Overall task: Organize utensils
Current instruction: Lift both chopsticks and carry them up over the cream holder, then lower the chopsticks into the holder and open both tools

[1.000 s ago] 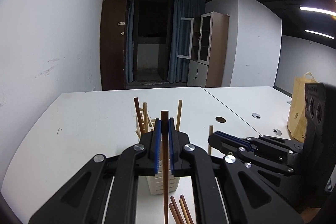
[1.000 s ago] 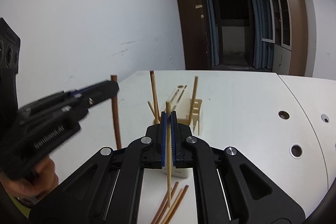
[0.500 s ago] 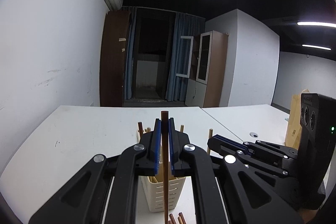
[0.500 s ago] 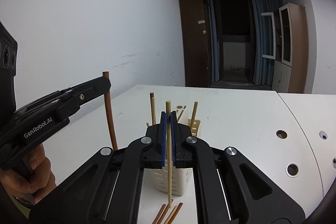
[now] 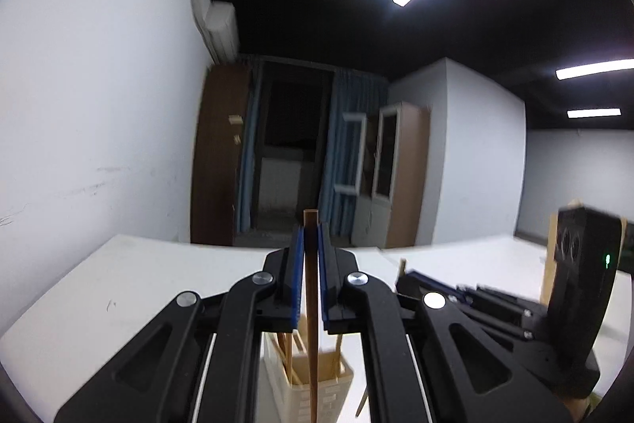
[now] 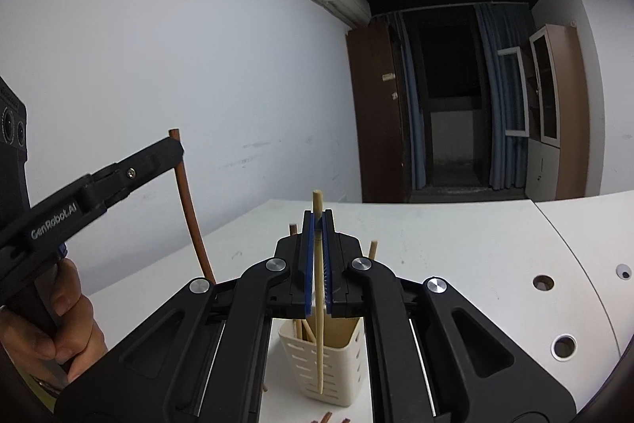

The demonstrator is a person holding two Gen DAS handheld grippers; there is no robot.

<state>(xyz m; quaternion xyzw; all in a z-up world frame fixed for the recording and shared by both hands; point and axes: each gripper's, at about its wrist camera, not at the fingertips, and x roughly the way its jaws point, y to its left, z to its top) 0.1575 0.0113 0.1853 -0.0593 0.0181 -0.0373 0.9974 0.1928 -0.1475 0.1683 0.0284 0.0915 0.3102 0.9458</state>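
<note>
Black left gripper (image 5: 311, 244) pinches a dark brown wooden chopstick (image 5: 312, 324) upright, ready to drop into the cream slotted plastic holder (image 5: 317, 389) below. Black right gripper (image 6: 317, 224) pinches a pale wooden chopstick (image 6: 319, 343) the same way. Only the right view shows the person's hand (image 6: 59, 328). Loose sticks near the holder look blurry, maybe more chopsticks.
</note>
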